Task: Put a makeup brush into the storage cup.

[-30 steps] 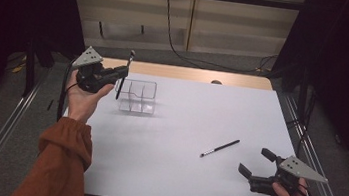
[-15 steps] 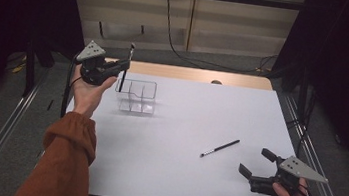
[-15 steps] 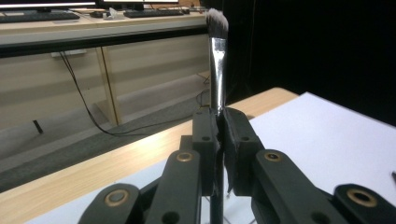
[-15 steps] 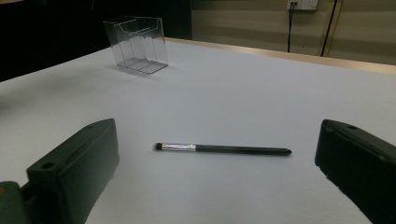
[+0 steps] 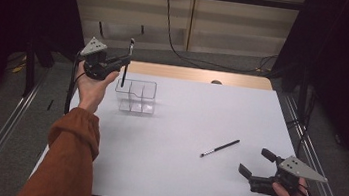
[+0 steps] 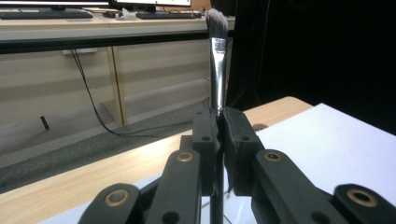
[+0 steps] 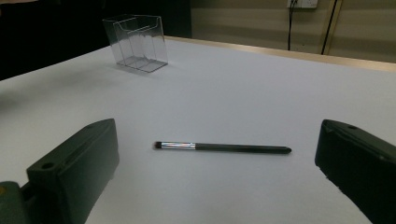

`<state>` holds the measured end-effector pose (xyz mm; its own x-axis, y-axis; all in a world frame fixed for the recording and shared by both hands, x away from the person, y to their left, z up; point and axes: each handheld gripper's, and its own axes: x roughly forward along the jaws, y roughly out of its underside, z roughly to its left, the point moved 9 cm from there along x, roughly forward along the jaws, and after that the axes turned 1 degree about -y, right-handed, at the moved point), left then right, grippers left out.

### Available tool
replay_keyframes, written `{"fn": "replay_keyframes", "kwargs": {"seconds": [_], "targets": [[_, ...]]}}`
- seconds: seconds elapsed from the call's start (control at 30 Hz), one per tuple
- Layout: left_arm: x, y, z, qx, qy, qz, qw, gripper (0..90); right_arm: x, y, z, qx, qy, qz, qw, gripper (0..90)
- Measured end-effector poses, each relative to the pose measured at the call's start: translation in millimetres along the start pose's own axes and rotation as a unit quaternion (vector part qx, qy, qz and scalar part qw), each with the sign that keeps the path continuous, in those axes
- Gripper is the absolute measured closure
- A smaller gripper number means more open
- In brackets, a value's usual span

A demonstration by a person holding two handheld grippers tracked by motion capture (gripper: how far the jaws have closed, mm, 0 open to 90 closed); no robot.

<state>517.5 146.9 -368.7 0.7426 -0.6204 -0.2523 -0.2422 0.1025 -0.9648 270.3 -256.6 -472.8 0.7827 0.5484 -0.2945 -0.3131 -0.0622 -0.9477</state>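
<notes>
My left gripper [image 5: 125, 63] is shut on a makeup brush [image 5: 127, 62], which stands upright with its bristles up, just above the left rim of the clear divided organizer [image 5: 136, 96]. In the left gripper view the brush [image 6: 217, 56] rises from between the closed jaws of that gripper [image 6: 219, 135]. A second brush [image 5: 219, 148] lies flat on the white table. My right gripper [image 5: 256, 164] stands open near the front right edge, facing that brush [image 7: 222, 147] with a gap between them. The organizer [image 7: 137, 43] appears far off in the right gripper view.
The white table [image 5: 200, 116] ends in a wooden strip [image 5: 200, 75] at the back. Metal rails [image 5: 2, 127] run along both sides. A black cable [image 5: 175, 32] hangs behind the table.
My left hand has carried the upright brush to the right and slightly down, closer to the organizer. The right gripper and the lying brush have stayed where they were.
</notes>
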Motion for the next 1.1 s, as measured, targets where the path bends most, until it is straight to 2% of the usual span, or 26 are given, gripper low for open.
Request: {"fn": "replay_keyframes", "kwargs": {"seconds": [0.13,0.17,0.2,0.23,0.5,0.77,0.87,0.93,1.1], "targets": [[5.7,5.7,4.4,0.000,-0.004,0.007,1.0000,84.1,-0.8,0.3,-0.1,0.000,0.001,0.000,1.0000,0.0],[6.8,6.4,5.3,-0.010,-0.001,0.005,0.9999,84.1,-1.2,0.6,-0.1,0.001,0.001,0.001,1.0000,0.0],[8.0,6.9,6.2,-0.009,0.000,0.003,1.0000,84.1,-1.4,0.5,-0.6,0.000,0.002,0.000,1.0000,0.0],[9.7,8.6,6.5,0.000,-0.004,0.009,1.0000,84.1,-1.5,0.3,-0.5,0.002,0.002,-0.001,1.0000,0.0],[20.8,22.1,7.7,-0.001,-0.006,0.024,0.9997,84.1,-2.1,1.2,-1.8,0.006,0.003,-0.001,1.0000,0.0],[18.5,30.4,8.7,-0.004,-0.006,0.032,0.9995,84.1,-2.2,1.4,-2.2,0.007,0.005,0.000,1.0000,0.0],[16.5,35.0,11.1,-0.010,-0.010,0.033,0.9994,84.1,-3.1,1.2,-1.7,0.005,0.006,-0.001,1.0000,0.0],[16.0,38.8,13.3,-0.024,-0.015,0.034,0.9990,84.1,-3.2,1.0,-0.7,0.003,0.005,-0.001,1.0000,0.0],[13.4,46.0,17.5,-0.023,-0.020,0.038,0.9988,84.1,-3.2,0.8,0.5,-0.002,0.004,0.000,1.0000,0.0]]}}
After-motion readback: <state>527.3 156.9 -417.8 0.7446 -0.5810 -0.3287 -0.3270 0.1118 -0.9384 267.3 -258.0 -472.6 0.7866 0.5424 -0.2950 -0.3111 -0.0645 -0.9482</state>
